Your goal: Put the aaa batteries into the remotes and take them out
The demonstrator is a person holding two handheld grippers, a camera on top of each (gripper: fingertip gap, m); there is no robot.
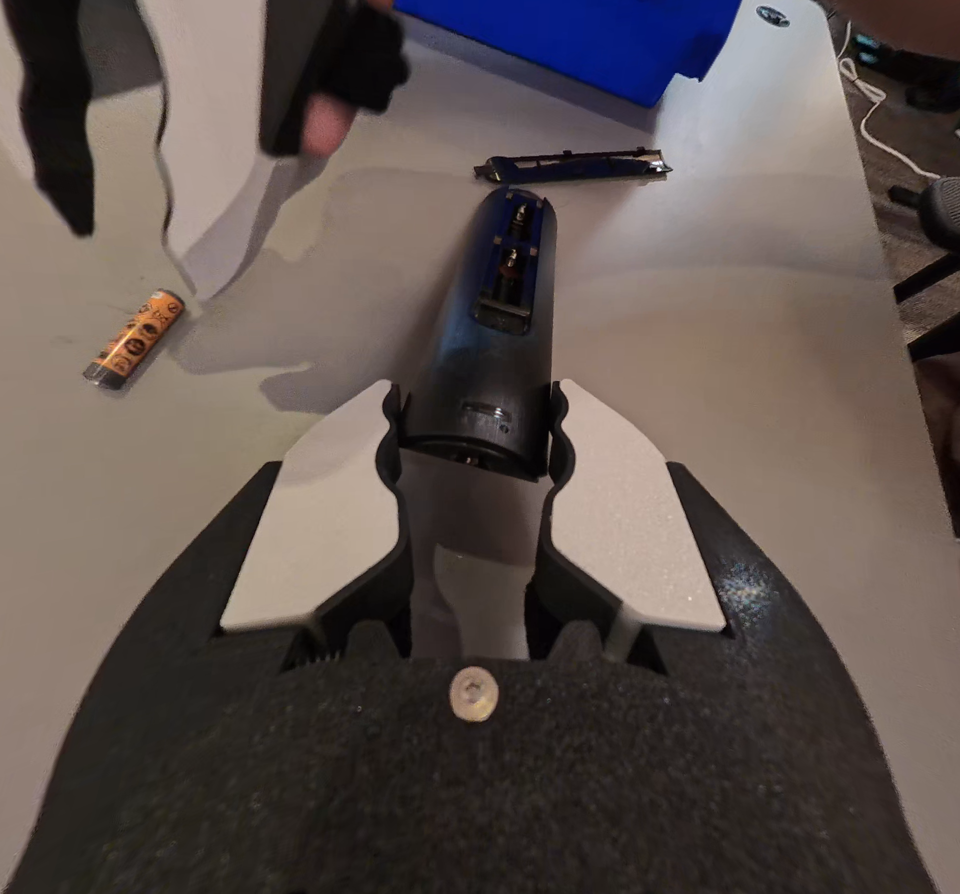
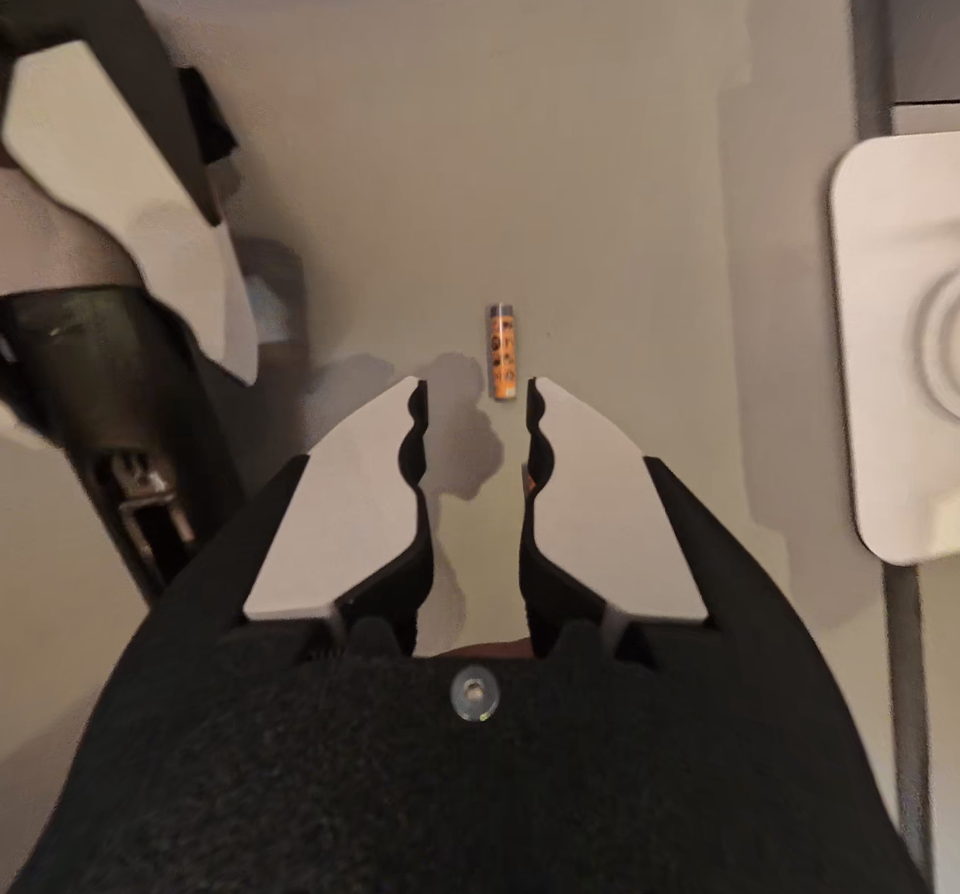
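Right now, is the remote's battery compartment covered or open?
Open. The remote, clamped in the left gripper, shows bare contacts, and its cover lies on the table beyond it.

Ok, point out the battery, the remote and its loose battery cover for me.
battery (image 2: pixel 502 352): right wrist view, middle of its orange casing.
remote (image 1: pixel 491 349): left wrist view, dark back below the open battery compartment.
battery cover (image 1: pixel 571 164): left wrist view, middle of the long dark strip.
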